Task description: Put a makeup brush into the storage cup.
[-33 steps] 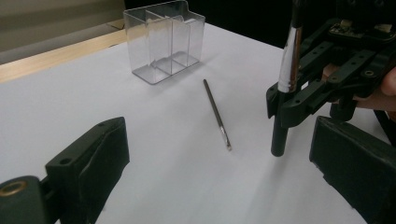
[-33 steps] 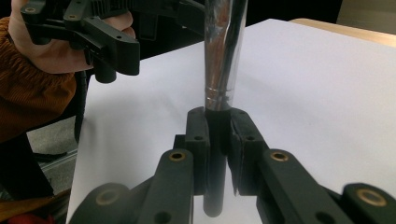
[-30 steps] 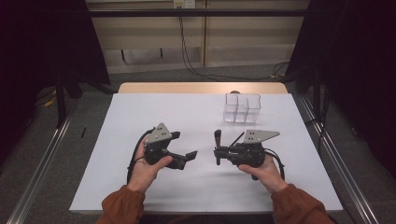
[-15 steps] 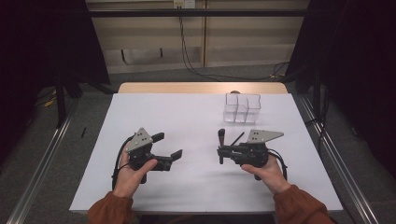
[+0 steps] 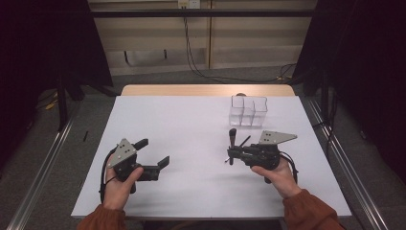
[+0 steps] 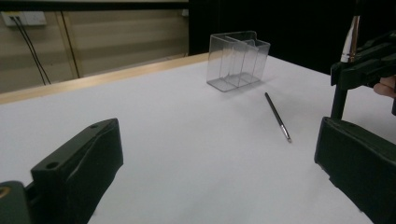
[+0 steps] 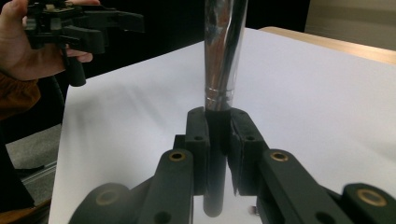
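1. Broadly, a white rectangular table (image 5: 201,120) with a pale wooden far edge carries every item listed; the floor around it is grey and dark.
2. Left gripper (image 5: 155,153), black, hand-held, topped by a grey three-cornered plate: low over the near left part of the table, jaws spread wide, nothing between them. In its own view the two jaws stand far apart above bare white surface.
3. Right gripper (image 5: 231,154), black, same build: over the near right part of the table, jaws narrowed and clamped on the dark handle of a make-up brush.
4. Clear plastic organiser (image 5: 248,110) with several upright compartments: stands near the far right edge of the table, well apart from both grippers.
5. Make-up brush (image 7: 223,56), dark handle, shiny silver ferrule, dark bristle head: held upright in the right gripper, lifted clear of the table.
6. Thin dark pencil-like stick (image 6: 278,116) with a silvery tip: lies flat on the table between the organiser and the right gripper, touching neither.
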### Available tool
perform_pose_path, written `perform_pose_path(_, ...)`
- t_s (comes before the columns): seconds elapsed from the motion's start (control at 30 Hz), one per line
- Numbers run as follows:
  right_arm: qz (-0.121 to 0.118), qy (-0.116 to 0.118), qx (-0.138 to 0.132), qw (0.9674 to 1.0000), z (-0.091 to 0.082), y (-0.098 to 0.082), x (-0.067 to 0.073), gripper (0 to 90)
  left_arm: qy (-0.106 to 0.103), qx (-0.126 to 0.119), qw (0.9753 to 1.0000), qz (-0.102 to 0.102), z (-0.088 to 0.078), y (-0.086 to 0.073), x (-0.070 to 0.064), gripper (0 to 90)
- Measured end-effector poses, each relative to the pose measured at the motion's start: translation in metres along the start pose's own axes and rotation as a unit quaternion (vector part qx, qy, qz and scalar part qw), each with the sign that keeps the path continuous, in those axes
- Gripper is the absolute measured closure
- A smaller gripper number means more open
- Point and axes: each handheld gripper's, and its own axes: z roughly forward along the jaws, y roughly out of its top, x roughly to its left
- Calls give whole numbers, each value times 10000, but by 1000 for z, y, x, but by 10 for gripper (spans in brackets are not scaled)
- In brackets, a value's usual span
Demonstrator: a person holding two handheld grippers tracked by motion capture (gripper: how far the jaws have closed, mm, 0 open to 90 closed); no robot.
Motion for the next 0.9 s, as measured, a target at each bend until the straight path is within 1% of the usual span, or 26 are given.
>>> perform_pose_path(0.07,0,-31,-34,10000,-2,1,-2,799,147,-4,9999,8,-5,-1,1,11)
perform_pose_path(0.13,11,-83,-56,9999,-3,3,-4,799,158,-27,9998,-80,-9,-4,2,12)
perform_pose_path(0.17,14,-102,-85,9999,-4,3,-5,799,205,-26,9997,-96,-10,-6,3,12)
perform_pose_path(0.27,30,-174,-92,9998,-5,4,-8,799,241,-33,9996,-134,-15,-13,3,14)
perform_pose_path(0.33,43,-214,-118,9997,-7,5,-9,799,305,-28,9994,-156,-18,-17,1,17)
perform_pose_path(0.37,39,-242,-127,9996,-8,5,-10,799,345,-34,9993,-143,-21,-19,1,19)
perform_pose_path(0.43,20,-269,-159,9995,-11,7,-10,799,313,-63,9994,-137,-25,-19,2,19)
perform_pose_path(0.47,27,-293,-175,9994,-13,8,-11,799,393,-117,9991,-132,-26,-20,2,20)
perform_pose_path(0.57,35,-377,-246,9990,-18,10,-14,798,492,-170,9986,-74,-29,-22,1,19)
perform_pose_path(0.6,36,-392,-269,9989,-19,11,-16,798,460,-137,9988,-114,-29,-24,0,19)
perform_pose_path(0.63,49,-416,-282,9987,-21,12,-18,798,401,-110,9991,-91,-29,-24,0,19)
perform_pose_path(0.7,32,-481,-301,9984,-23,13,-22,799,428,-141,9990,-29,-30,-22,0,22)
perform_pose_path(0.8,56,-582,-351,9977,-27,16,-28,799,495,-194,9986,-65,-32,-22,0,22)
perform_pose_path(0.87,47,-634,-385,9972,-29,18,-31,799,454,-178,9988,-60,-33,-23,0,22)
perform_pose_path(0.9,45,-661,-422,9969,-29,20,-33,799,486,-197,9986,-68,-34,-23,0,22)
